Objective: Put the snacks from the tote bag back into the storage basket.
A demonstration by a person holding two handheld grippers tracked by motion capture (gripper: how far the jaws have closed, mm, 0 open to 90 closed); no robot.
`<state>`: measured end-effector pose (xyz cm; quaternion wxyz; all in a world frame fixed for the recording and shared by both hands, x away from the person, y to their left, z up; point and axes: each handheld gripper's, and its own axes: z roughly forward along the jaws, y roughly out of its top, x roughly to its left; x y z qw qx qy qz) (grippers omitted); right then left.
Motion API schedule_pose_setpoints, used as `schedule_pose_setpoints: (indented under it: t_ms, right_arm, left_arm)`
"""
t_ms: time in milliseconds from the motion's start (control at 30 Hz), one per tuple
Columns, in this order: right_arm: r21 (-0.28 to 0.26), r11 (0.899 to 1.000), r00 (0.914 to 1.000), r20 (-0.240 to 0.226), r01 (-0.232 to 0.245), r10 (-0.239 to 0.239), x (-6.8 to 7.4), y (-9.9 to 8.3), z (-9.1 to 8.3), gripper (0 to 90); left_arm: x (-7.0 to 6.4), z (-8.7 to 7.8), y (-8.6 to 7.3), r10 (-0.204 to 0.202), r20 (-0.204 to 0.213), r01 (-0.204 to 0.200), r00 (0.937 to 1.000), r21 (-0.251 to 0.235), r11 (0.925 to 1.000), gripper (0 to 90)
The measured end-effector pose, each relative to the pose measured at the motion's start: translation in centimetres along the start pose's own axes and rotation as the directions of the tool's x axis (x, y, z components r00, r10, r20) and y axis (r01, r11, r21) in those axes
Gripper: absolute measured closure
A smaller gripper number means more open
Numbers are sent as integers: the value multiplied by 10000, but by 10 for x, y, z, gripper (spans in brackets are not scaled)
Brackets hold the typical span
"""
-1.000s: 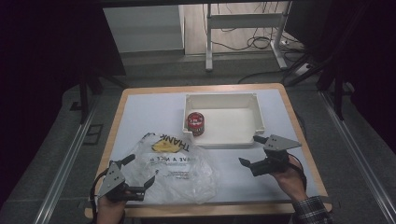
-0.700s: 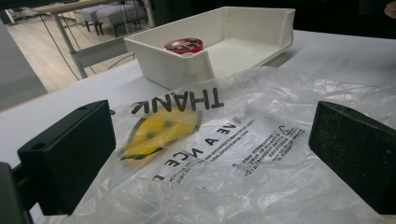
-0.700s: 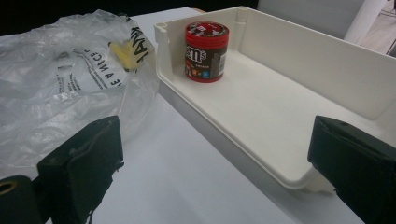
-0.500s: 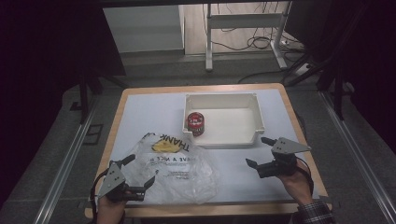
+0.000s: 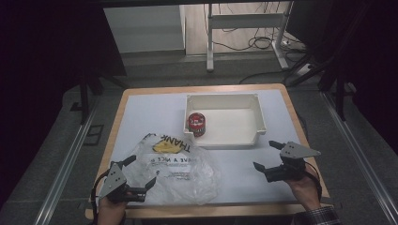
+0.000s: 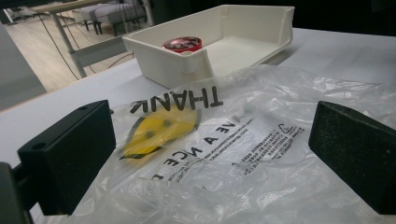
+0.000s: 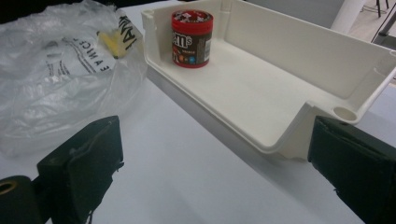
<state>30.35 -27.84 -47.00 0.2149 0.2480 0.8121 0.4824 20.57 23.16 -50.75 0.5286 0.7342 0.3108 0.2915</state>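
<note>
Clear crinkled plastic is what we are looking at low in the high view, left of centre: a thin shopping bag (image 5: pixel 176 164) with black lettering and a yellow smiley print is lying flat on the white table (image 5: pixel 141 117). We are holding the left gripper (image 5: pixel 141 177) at the lower left of that frame, its jaws standing wide apart, one tip at the bag's near edge. In the left gripper view we are seeing the bag (image 6: pixel 243 154) spreading between the two black jaws, with nothing pinched. We are holding the right gripper (image 5: pixel 268 155) at the lower right of the high view, jaws likewise apart and gripping nothing, over bare table just below the white tray's (image 5: pixel 259 117) lower right corner. In the right gripper view the tray (image 7: pixel 299 60) is running across the upper right of the frame, and a red-lidded candy tub (image 7: pixel 192 38) is standing upright in its corner at top centre, while the bag (image 7: pixel 56 79) is lying at the upper left, its edge touching the tray's outer wall. In the high view the tub (image 5: pixel 196 124) is sitting in the tray's lower left corner, just above the bag.
</note>
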Motion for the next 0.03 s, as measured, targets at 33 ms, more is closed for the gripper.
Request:
schedule_pose_setpoints:
  t_ms: [33]
  right_arm:
    - [19,10000,10000,-15,46,-46,0,0,0,37]
  left_arm:
    - [0,0,0,14,-1,-14,10000,7,10000,5]
